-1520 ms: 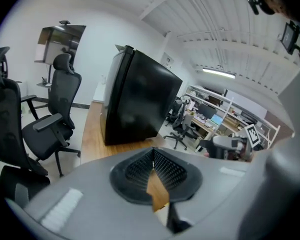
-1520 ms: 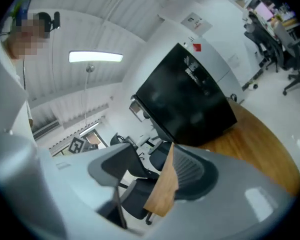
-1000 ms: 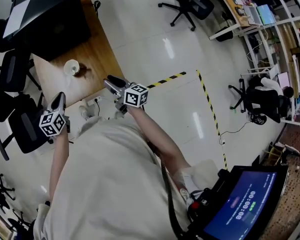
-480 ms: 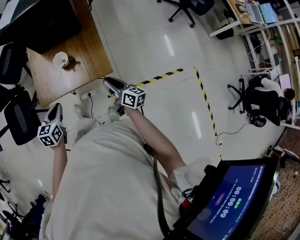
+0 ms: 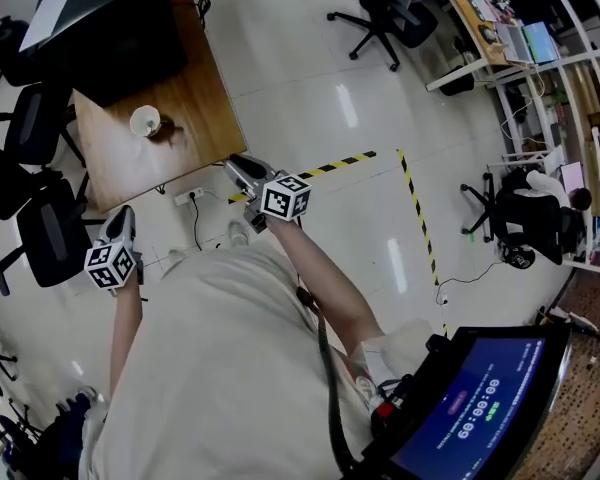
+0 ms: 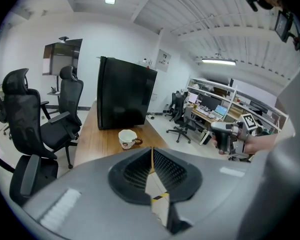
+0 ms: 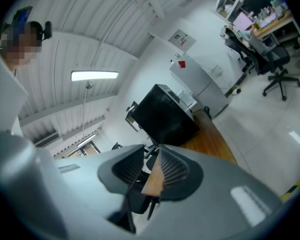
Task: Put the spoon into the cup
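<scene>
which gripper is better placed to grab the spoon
Left, probably: left gripper faces the cup and spoon. Right gripper, jaws just closing on nothing, aims at the black box.

Colour reference: desk area and floor.
Cup (image 5: 145, 121): white, brown handle, dark print on side. Table (image 5: 195, 103): brown wood grain. Cabinet (image 5: 110, 28): black. Chairs (image 5: 45, 238): black. Floor (image 5: 310, 88): glossy white tile. Floor tape (image 5: 417, 213): yellow-and-black stripes. Screen (image 5: 480, 418): blue, black frame. Shirt (image 5: 220, 368): plain beige.
</scene>
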A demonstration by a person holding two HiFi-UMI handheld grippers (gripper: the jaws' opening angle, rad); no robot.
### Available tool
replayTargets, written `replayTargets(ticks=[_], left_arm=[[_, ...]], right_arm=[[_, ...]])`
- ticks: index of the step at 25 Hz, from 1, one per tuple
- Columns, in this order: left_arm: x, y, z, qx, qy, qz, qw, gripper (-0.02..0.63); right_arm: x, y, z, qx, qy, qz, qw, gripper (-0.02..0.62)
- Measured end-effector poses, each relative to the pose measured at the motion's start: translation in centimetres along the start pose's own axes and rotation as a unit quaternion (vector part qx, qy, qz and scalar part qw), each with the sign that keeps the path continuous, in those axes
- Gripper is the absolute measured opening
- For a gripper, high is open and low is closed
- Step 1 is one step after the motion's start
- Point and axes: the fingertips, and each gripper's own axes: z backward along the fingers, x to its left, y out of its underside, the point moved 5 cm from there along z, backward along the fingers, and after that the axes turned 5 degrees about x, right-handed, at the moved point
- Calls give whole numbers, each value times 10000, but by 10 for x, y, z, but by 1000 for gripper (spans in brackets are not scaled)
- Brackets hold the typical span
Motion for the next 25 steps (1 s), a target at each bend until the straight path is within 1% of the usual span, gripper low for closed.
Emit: replayTargets(ticks=[2,5,8,11,13,17,21,23,25], left_arm=[[7,-2,3,-27,97,23,9999,0],[27,1,16,-95,111,94,9998,0],[46,6,32,-225,122,286,9993,0],[64,11,49,-347,109,480,9982,0],[86,16,63,-391,25,565,9976,0],[122,28,81,-504,-66,722,9961,0],[137,25,96,-655,-73,920,9936,0],[143,21,98,-901,-34,1217,9885,0],[149,16,100,-1190,-38,1582,9802,0]], right_arm=[[5,-6,-2,-121,62,-13,9999,94],[16,-6,-10,-364,57,-227,9991,84],[30,-6,-18,-394,88,-206,9990,81],[46,-13,-33,-203,142,176,9995,78],[61,-14,-52,-126,130,433,9989,78],[89,-14,-71,-107,208,850,9961,67],[113,-16,-75,-156,319,1209,9920,61],[115,-14,-75,-102,423,1429,9888,58],[112,-9,-69,-9,616,1692,9837,58]])
